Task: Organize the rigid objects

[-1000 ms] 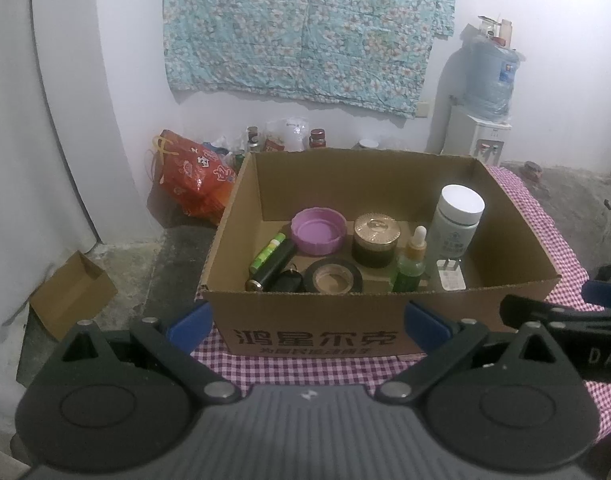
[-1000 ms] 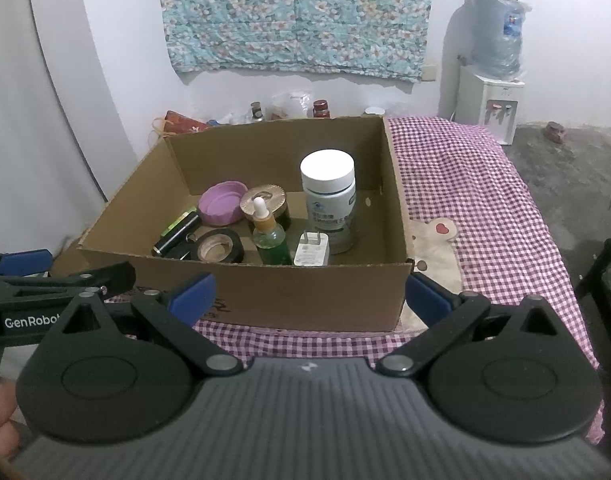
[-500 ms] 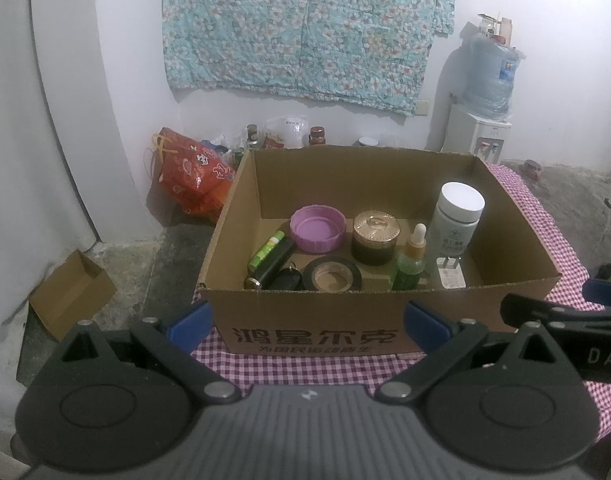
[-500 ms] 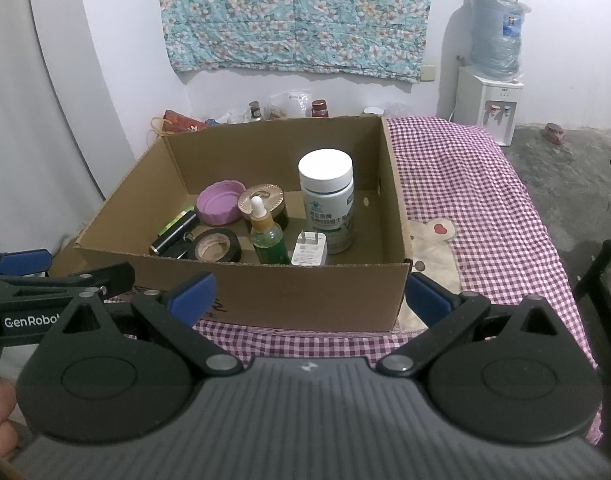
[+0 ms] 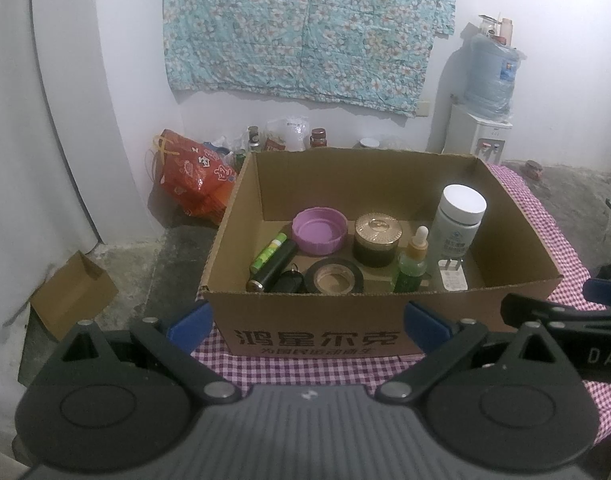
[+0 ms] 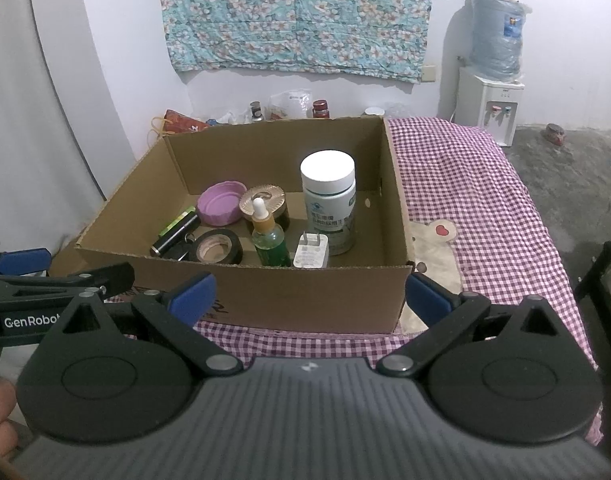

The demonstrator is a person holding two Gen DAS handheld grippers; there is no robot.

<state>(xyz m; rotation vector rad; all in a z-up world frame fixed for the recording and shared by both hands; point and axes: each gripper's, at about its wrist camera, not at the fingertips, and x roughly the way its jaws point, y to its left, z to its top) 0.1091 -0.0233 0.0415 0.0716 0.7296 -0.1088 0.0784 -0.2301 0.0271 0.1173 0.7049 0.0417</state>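
Status: looks near done, judging by layout. Box (image 5: 381,312) sits on the checked cloth (image 6: 477,184) and all the small rigid stuff visible is already inside it. Nothing loose on the cloth around the box that I can see, so prob. nothing left to load, unless items sit out of frame.

Contents, big to small, clock dirs ref. box floor in left wrist view:
- white bottle (image 5: 457,220), upright, ~3 o'clock
- purple lid (image 5: 319,230), ~11 o'clock, open side up
- gold-top jar (image 5: 377,240), centre, just beside the lid
- tape roll (image 5: 334,278), flat, ~6 o'clock
- green dropper (image 5: 411,264), upright, ~5 o'clock, betw. tape and charger
- black cylinder (image 5: 271,270) + green tube (image 5: 267,252), lying side by side, ~8 o'clock
- charger (image 5: 451,278), prongs up, at foot of the bottle
- small dark item by the tape, can't ID.

Hand-held grippers:
- left (image 5: 307,320): jaws wide apart, nothing betw. them, touching nothing; hovers short of box near wall.
- right (image 6: 309,296): same, spread wide, empty, no contact; near wall of box at its 12 o'clock.
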